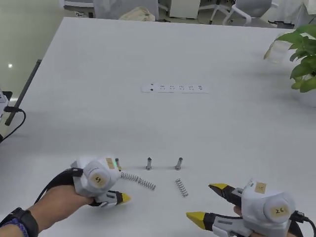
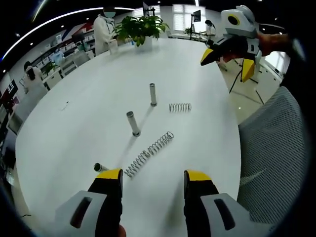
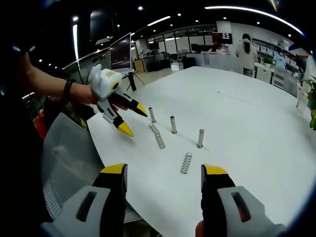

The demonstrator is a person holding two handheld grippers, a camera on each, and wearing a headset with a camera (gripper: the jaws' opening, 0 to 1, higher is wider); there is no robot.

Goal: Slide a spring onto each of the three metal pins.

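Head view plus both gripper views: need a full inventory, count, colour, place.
table: 1, white, under everything
metal pins: 3, silver, upright in a row near the person
long spring: 1, silver, lying flat in front of the pins, on none of them
short spring: 1, silver, lying flat, right of the long one in the head view
power strip: 1, white, mid-table
plant: 1, green, table's right edge
mesh chair: 1, grey, beside the table
left gripper: 1, white, yellow-tipped fingers, open, by the leftmost pin
right gripper: 1, white, yellow-tipped, open, right of the short spring, holding nothing
wristband: 1, dark, on the left wrist
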